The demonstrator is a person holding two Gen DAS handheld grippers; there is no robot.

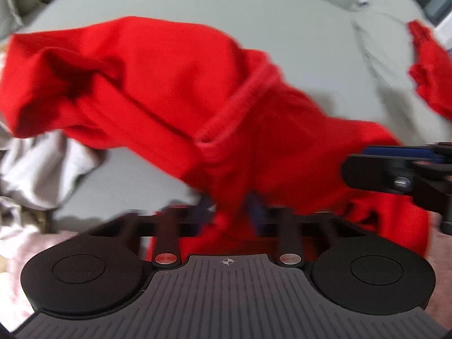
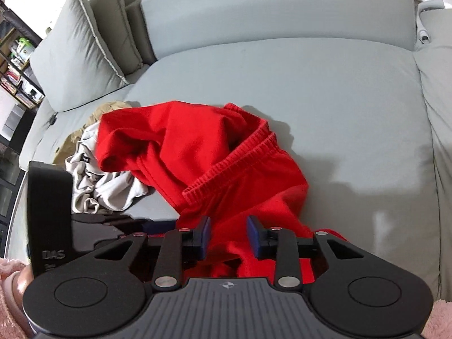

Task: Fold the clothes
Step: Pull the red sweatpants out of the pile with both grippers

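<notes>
Red sweatpants [image 2: 197, 152] with a ribbed elastic waistband [image 2: 231, 163] lie crumpled on a grey sofa seat [image 2: 339, 99]. In the blurred left wrist view the same red sweatpants [image 1: 169, 84] hang up toward my left gripper [image 1: 230, 206], which is shut on a bunch of the red cloth. My right gripper [image 2: 228, 236] is close beside it, its blue pads [image 2: 204, 234] pressed on another bunch of the same cloth near the sofa's front edge. From the left wrist view the right gripper [image 1: 375, 163] enters at the right edge. The left gripper's body [image 2: 48, 212] shows in the right wrist view.
A pile of grey-white clothes [image 2: 104, 180] and a beige garment [image 2: 110, 108] lie left of the sweatpants. Cushions [image 2: 76, 56] lean at the sofa's back left. More red cloth [image 1: 429, 65] lies on the right. A pink fluffy sleeve [image 2: 8, 268] shows at the lower left.
</notes>
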